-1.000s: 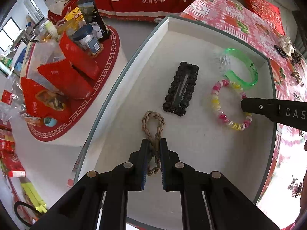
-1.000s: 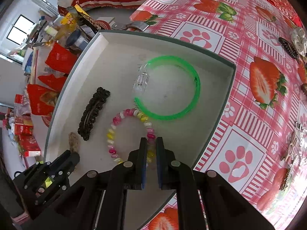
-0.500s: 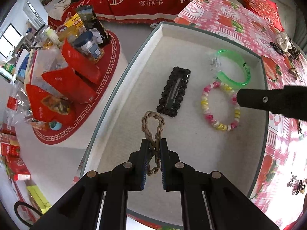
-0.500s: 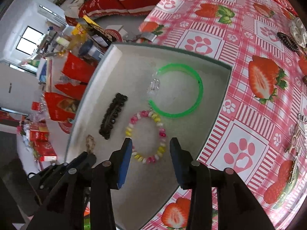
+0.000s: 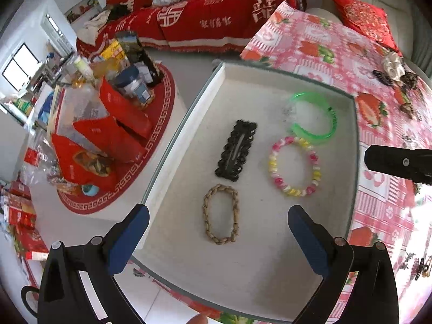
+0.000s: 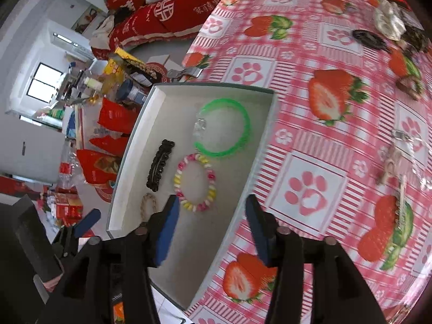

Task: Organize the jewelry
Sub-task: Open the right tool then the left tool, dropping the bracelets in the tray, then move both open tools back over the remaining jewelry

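A white tray (image 5: 189, 243) holds a tan braided bracelet (image 5: 220, 214), a black hair clip (image 5: 236, 149), a pink-and-yellow bead bracelet (image 5: 294, 170) and a green bangle (image 5: 313, 118). My left gripper (image 5: 218, 240) is open and empty, raised above the braided bracelet. My right gripper (image 6: 213, 232) is open and empty above the tray's (image 6: 216, 256) near right side, behind the bead bracelet (image 6: 195, 182). The green bangle (image 6: 224, 127), hair clip (image 6: 159, 164) and braided bracelet (image 6: 148, 205) also show in the right wrist view.
The tray sits at the edge of a table with a pink strawberry cloth (image 6: 324, 135). More hair clips and jewelry (image 6: 391, 27) lie at its far right, and others (image 6: 399, 167) on the right. A low round table with red packets (image 5: 108, 129) stands to the left.
My left gripper has opened, let go of the braided bracelet and pulled up. My right gripper has opened off the bead bracelet and drawn back and up.
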`<move>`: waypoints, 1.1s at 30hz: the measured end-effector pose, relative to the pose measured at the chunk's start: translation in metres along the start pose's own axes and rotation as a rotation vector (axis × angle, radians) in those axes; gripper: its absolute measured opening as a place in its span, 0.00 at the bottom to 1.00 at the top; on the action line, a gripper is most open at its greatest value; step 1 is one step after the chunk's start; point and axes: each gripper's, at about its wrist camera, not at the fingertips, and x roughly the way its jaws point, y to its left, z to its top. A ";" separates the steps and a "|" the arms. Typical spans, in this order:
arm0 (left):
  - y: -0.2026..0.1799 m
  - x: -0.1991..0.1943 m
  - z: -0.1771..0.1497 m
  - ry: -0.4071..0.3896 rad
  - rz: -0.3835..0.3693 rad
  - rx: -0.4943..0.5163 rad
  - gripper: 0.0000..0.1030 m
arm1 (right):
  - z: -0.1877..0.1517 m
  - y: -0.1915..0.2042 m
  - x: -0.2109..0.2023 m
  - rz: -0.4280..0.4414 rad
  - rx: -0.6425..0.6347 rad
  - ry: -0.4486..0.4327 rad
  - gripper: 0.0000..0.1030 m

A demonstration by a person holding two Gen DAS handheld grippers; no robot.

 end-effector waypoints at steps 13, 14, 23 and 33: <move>-0.073 -0.035 0.007 -0.002 -0.115 0.082 1.00 | -0.033 -0.081 -0.062 -0.106 0.105 -0.060 0.83; -0.081 -0.036 0.008 0.000 -0.124 0.094 1.00 | -0.038 -0.093 -0.069 -0.131 0.110 -0.061 0.83; -0.160 -0.052 -0.010 0.015 -0.208 0.264 1.00 | -0.079 -0.170 -0.116 -0.237 0.211 -0.045 0.83; -0.222 -0.043 -0.054 0.102 -0.278 0.420 1.00 | -0.139 -0.219 -0.143 -0.341 0.272 -0.002 0.83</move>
